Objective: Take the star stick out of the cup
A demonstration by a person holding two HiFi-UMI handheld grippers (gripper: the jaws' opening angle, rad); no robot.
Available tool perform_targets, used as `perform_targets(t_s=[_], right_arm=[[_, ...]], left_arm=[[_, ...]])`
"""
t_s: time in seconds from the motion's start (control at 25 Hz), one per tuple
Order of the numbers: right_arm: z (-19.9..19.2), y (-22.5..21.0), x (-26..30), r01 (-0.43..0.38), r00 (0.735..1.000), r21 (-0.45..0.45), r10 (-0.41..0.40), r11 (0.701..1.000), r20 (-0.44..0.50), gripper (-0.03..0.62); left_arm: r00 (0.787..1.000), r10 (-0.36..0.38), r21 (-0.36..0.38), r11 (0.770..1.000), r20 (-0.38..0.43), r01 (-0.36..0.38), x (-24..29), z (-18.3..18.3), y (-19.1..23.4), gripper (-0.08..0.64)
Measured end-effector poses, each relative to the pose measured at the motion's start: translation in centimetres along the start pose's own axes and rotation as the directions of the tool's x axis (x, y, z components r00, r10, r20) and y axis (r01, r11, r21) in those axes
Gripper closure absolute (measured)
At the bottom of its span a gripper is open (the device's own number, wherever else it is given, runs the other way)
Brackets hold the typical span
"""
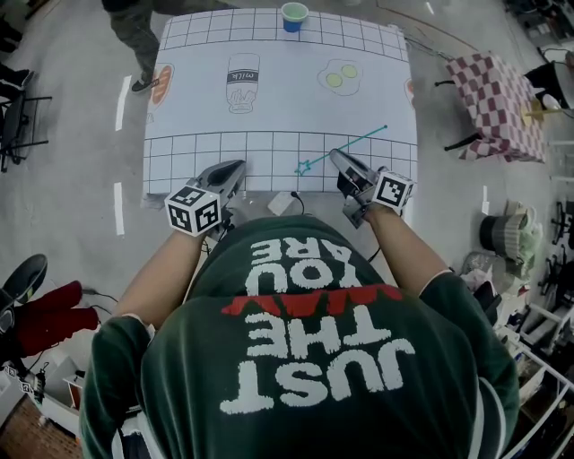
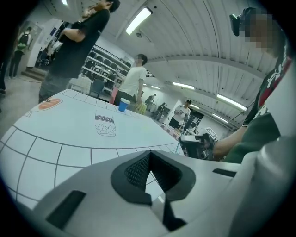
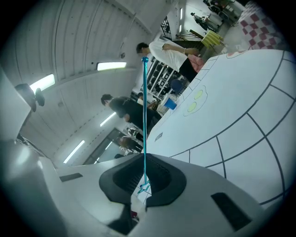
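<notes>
A thin teal star stick (image 1: 345,148) hangs slanted over the near part of the table, its star end near the front edge. My right gripper (image 1: 334,154) is shut on it close to the star end. In the right gripper view the star stick (image 3: 144,120) rises straight out of the shut right gripper (image 3: 143,185). The blue cup (image 1: 293,16) with a green rim stands far off at the table's back edge, and also shows as the small blue cup (image 2: 123,105) in the left gripper view. My left gripper (image 1: 238,165) hovers at the front left edge, and the left gripper (image 2: 150,171) is shut on nothing.
A white gridded cloth (image 1: 206,143) with printed milk bottle (image 1: 242,82) and fried eggs (image 1: 339,76) covers the table. A checkered table (image 1: 498,99) stands to the right. A person (image 1: 134,36) stands by the far left corner; several people (image 2: 132,81) are in the background.
</notes>
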State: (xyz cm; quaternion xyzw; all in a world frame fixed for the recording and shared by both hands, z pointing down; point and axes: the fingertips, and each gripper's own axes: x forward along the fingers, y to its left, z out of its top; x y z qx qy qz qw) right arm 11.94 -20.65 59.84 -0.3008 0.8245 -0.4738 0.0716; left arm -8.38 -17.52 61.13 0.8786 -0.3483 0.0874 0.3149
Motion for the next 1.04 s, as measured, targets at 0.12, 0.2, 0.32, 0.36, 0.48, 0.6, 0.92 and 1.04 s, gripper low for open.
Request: perform_targets(t_s=[0.12,0.2,0.32,0.36,0.48,0.6,0.92,1.04], right_arm=[[0.15,-0.02,-0.02,0.001,1.000,-0.005,-0.001,1.000,0.001,0.549],[0.28,0.05,0.00,-0.004,1.000,-0.003,0.004,1.000,0.006,0.549],[0.31,0.10,-0.04,-0.012,1.000,0.002,0.012,1.000,0.007,0.549],[0.29,0.08,-0.07,-0.013,1.000,0.002,0.013,1.000,0.007,0.549],[0.33,0.21,-0.07,-0.021,1.000,-0.002,0.021,1.000,0.006,0.549],[0.33,0.18,-0.23,-0.012,1.000,-0.002,0.012,1.000,0.004,0.549],[0.64,-0.05,-0.28,-0.007,1.000,-0.005,0.007,1.000,0.006,0.551],[0.70,-0.11,-0.26,-0.010,1.000,0.001,0.010,1.000,0.012,0.549]], left_arm=[[1.000,-0.001,-0.002,1.000,0.005,0.001,0.05,0.34,0.07,0.560],[1.000,0.000,-0.006,1.000,0.010,0.000,0.03,0.57,0.12,0.560],[1.000,0.001,-0.005,1.000,0.012,-0.001,-0.02,0.65,0.12,0.560],[1.000,0.001,-0.003,1.000,0.012,-0.001,-0.04,0.62,0.14,0.560],[1.000,0.004,-0.001,1.000,0.012,-0.004,-0.17,0.59,0.28,0.560],[1.000,0.003,0.002,1.000,0.012,-0.003,-0.34,0.69,0.17,0.560],[1.000,0.005,0.007,1.000,0.011,-0.005,-0.35,0.84,0.21,0.560],[1.000,0.004,0.010,1.000,0.009,-0.004,-0.25,0.83,0.22,0.560]])
